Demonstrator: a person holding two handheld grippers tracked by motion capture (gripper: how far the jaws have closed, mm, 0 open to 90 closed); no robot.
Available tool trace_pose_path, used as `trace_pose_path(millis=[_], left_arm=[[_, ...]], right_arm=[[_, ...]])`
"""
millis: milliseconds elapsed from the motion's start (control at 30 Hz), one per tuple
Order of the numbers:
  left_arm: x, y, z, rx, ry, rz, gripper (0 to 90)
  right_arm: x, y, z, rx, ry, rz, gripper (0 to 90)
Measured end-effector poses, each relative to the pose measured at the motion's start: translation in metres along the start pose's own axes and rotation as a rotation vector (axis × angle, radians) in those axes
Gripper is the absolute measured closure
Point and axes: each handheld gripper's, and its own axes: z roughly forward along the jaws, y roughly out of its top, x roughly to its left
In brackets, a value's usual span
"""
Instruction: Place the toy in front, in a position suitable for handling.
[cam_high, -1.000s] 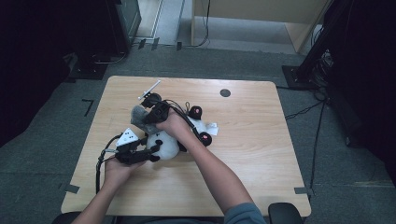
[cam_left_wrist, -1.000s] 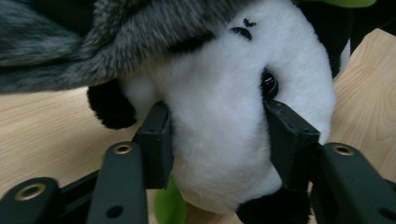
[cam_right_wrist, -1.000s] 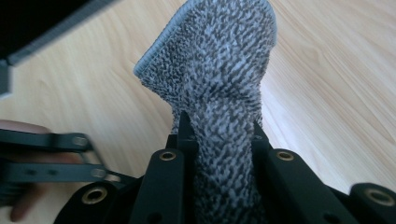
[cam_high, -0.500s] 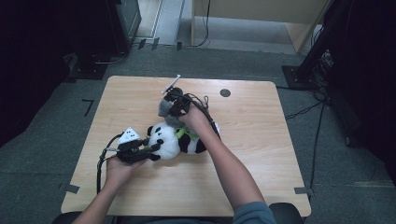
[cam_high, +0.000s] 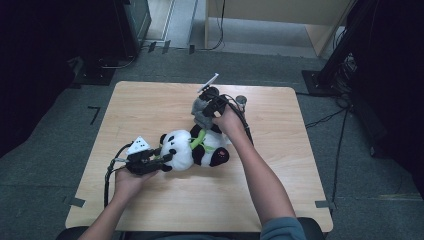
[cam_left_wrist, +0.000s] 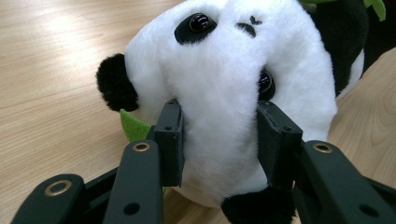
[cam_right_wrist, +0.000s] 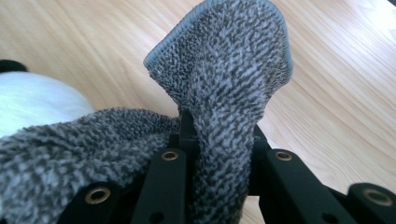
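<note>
A black-and-white plush panda (cam_high: 192, 150) lies on its side in the middle of the wooden table (cam_high: 150, 110). My left gripper (cam_high: 167, 160) is at its head, and its jaws have just been closing on it. In the left gripper view the pads (cam_left_wrist: 170, 135) press into the white fur of the panda (cam_left_wrist: 224, 70) from both sides. My right gripper (cam_high: 205, 107) hovers just beyond the panda's body, shut on a grey terry cloth (cam_high: 199, 114). In the right gripper view the cloth (cam_right_wrist: 233, 70) stands up folded between the jaws of the right gripper (cam_right_wrist: 219, 135).
A small dark round disc (cam_high: 241, 100) sits on the table near the far edge, right of my right hand. A black cable (cam_high: 107, 175) trails from the left gripper toward the near edge. Dark equipment and a wooden cabinet (cam_high: 280, 25) stand on the floor beyond the table.
My right gripper has carried the grey cloth from over the panda's head toward the far right of the table. The left gripper has stayed at the panda's head.
</note>
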Motion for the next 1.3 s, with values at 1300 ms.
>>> trace_pose_path(millis=[1300], left_arm=[[0.0, 0.005, 0.003, 0.018, 0.011, -0.035, 61.9]], right_arm=[[0.04, 0.001, 0.016, -0.021, 0.128, -0.084, 77.8]])
